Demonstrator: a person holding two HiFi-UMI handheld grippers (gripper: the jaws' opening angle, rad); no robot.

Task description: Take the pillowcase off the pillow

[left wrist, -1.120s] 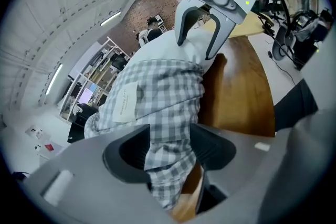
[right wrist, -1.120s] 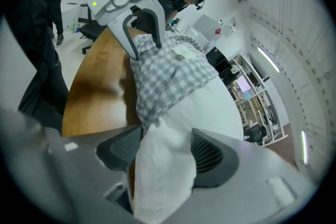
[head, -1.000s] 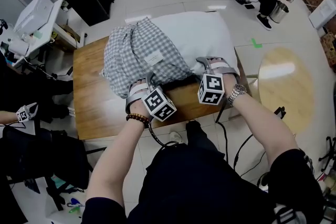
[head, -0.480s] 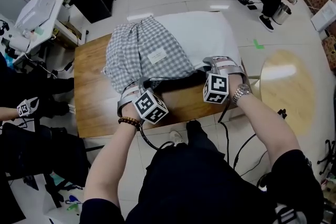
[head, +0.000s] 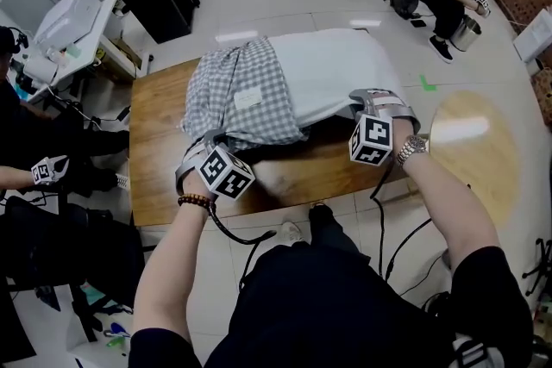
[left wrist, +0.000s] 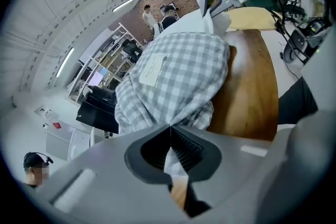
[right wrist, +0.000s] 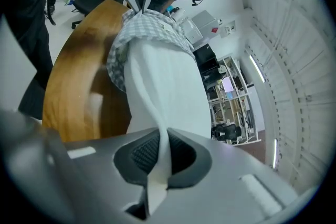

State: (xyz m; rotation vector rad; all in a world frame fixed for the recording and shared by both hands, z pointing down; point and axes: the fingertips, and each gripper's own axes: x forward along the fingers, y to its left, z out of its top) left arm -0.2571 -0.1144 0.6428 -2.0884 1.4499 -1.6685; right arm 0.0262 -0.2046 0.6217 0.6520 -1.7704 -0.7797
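Over the wooden table point(head: 159, 185), your left gripper point(head: 211, 139) is clamping the checked pillowcase point(head: 241, 95) and your right gripper point(head: 366, 97) is pinching the half-bared white pillow point(head: 332, 65), so you're mid-strip, needing opposite pulls next.

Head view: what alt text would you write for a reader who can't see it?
Two hand-held grippers pinch bedding on a wooden table: the left gripper is shut on a grey checked pillowcase, the right gripper on the white pillow sticking out of it.
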